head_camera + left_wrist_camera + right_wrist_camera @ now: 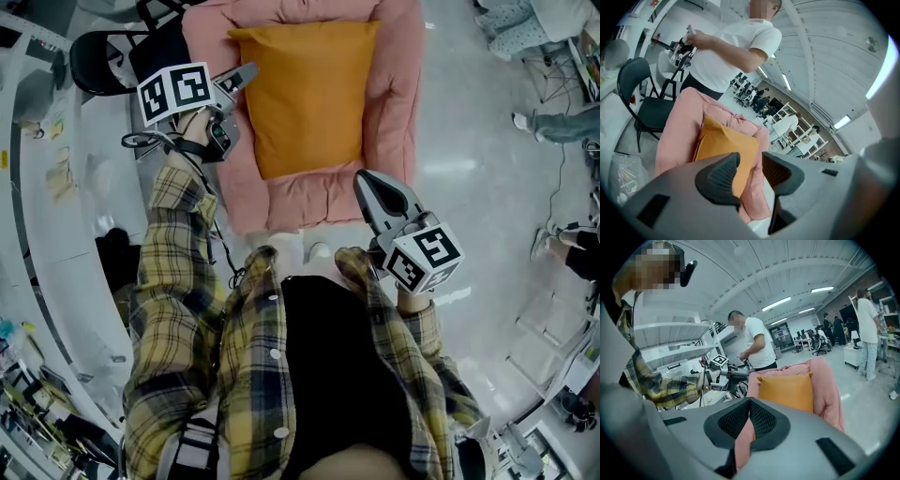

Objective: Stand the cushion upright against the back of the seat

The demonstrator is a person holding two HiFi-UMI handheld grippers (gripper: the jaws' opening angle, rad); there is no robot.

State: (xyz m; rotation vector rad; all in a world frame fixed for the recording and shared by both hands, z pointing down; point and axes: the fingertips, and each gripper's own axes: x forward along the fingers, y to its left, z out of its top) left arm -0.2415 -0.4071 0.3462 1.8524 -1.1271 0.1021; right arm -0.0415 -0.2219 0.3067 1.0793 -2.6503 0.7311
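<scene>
Glossy pale floor (pixel 469 169) carries a low pink seat (pixel 398 84) in an open workshop. The orange cushion (pixel 309 94) sits inside it, between the two padded arms. Your right gripper view shows it standing upright, with its back face against the seat's backrest.

Your left gripper (pixel 242 79) hangs over the seat's left arm, apart from the cushion. Its tongs are spread and empty, and only the cushion and pink padding show beyond the gap.

Your right gripper (pixel 367 183) is over the seat's front right corner, also apart from the cushion. Its pads are pressed together at the tips. Pink shows through the slit below them, and I cannot tell whether any fabric is caught there.

A black folding chair (pixel 94 61) stands just beside the seat's left rear corner. A person in a white T-shirt (pixel 757 341) stands close behind the backrest, holding a gripper rig. White benches (pixel 37 187) curve along your left side. Other people (pixel 562 122) stand on the floor well off to your right.
</scene>
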